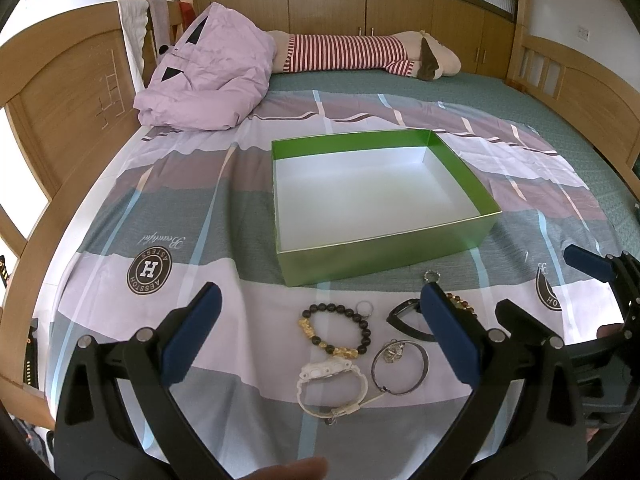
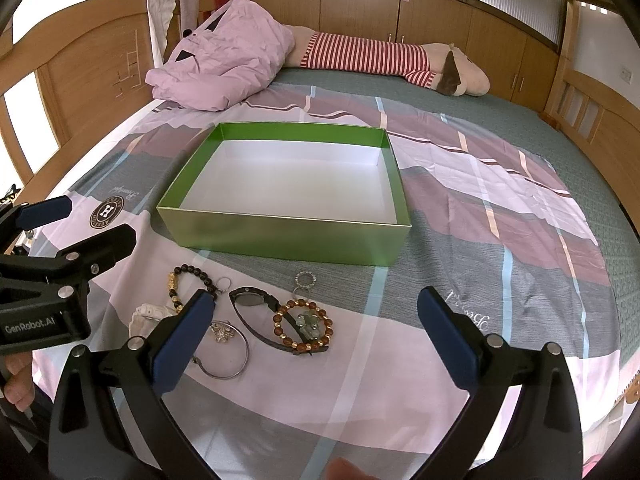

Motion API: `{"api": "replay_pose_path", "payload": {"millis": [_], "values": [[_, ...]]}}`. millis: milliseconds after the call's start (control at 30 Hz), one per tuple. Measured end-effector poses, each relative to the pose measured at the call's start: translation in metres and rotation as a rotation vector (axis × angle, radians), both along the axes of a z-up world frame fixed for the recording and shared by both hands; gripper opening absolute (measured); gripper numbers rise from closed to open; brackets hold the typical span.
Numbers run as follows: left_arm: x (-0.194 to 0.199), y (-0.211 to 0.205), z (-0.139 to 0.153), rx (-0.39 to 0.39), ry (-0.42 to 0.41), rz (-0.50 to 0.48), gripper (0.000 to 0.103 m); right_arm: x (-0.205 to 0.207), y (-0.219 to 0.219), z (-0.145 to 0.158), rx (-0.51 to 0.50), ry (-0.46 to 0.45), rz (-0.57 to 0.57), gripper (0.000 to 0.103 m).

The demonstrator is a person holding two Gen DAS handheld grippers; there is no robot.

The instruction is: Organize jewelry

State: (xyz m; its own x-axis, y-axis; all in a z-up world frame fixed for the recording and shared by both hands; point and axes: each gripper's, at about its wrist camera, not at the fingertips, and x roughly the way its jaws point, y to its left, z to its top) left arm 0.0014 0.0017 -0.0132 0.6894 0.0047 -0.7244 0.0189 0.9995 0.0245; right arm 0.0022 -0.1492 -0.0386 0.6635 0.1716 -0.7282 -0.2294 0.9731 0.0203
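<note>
Left wrist: both grippers (image 1: 320, 328) (image 2: 316, 332) agape over patterned bedsheet (image 1: 200, 208), wooden cabinets (image 1: 328, 4) behind.

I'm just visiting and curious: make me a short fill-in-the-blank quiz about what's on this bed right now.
1. The green box holds ____ pieces of jewelry.
2. The white watch lies on the ____, not in the box.
3. The jaws of the left gripper and the right gripper stand ____.
4. The amber bead bracelet lies across the strap of a ____ watch.

Missing words: no; bedsheet; open; black
</note>
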Motion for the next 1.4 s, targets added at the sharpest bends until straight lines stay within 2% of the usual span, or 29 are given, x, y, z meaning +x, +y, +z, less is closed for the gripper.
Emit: {"api": "replay_pose_path", "payload": {"millis": [1400], "values": [[-0.0025,0.0000,-0.0065,0.011,0.017,-0.004,0.101,-0.0003,0.0018,-0.0012,-0.005,0.004,0.001,0.102]]}}
